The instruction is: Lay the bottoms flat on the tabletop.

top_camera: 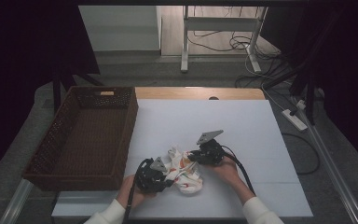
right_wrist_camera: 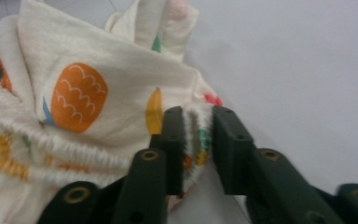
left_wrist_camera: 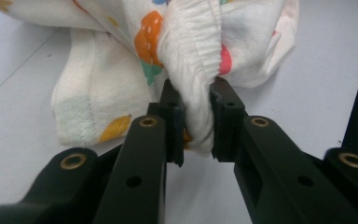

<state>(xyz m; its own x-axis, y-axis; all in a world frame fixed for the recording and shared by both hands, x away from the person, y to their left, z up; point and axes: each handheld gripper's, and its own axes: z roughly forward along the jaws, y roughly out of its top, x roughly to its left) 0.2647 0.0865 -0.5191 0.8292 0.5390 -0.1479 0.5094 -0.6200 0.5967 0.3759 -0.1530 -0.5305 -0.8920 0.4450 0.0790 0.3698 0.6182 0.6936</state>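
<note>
A small white garment (top_camera: pixel 184 170) printed with orange, green and pink shapes lies crumpled on the white table top (top_camera: pixel 242 135) near its front edge. My left gripper (top_camera: pixel 168 176) is at the cloth's left side and is shut on a gathered elastic hem of the garment (left_wrist_camera: pixel 193 60). My right gripper (top_camera: pixel 192 156) is at the cloth's upper right, shut on another ribbed edge of the garment (right_wrist_camera: pixel 74 102). In each gripper view a fold of fabric is pinched between the black jaws. A hand holds each gripper from below.
A dark brown wicker basket (top_camera: pixel 60 133), nothing inside it, stands along the table's left side. A wooden strip (top_camera: pixel 196 92) runs along the far edge. A desk frame (top_camera: pixel 221 28) and cables (top_camera: pixel 303 116) sit on the floor behind and to the right.
</note>
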